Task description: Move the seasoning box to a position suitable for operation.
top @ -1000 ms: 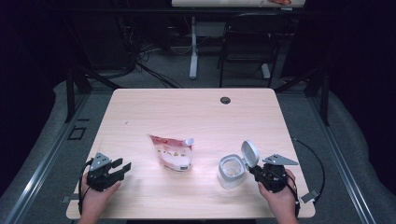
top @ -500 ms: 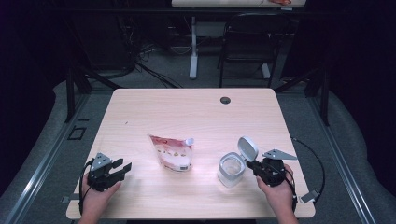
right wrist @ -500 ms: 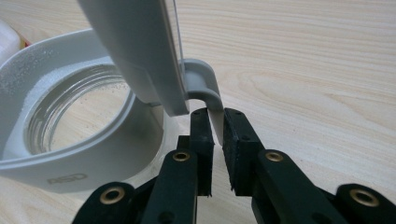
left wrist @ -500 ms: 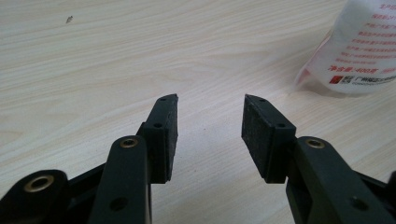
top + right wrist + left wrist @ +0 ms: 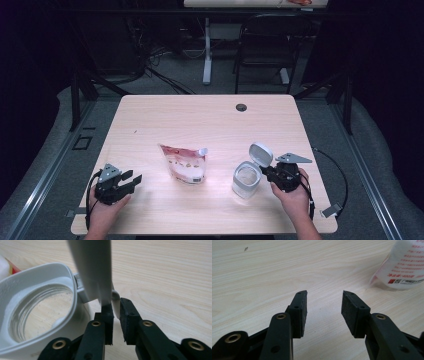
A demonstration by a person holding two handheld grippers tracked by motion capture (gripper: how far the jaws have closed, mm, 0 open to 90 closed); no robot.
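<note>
The right tongs [image 5: 115, 308] have just been closing and pinch the clear glass jar's [image 5: 246, 180] white flip lid [image 5: 93, 267], holding it upright so the mouth is free for filling. The left tongs [image 5: 324, 303] rest released on the pale wooden desk [image 5: 200, 120] near the red-and-white spouted pouch [image 5: 184, 162].

Both grippers, the left gripper [image 5: 131, 181] and the right gripper [image 5: 264, 171], are black, with brass-ringed screw holes, dark textured pads [image 5: 300, 312], grey three-cornered top plates and trailing black cables.
</note>
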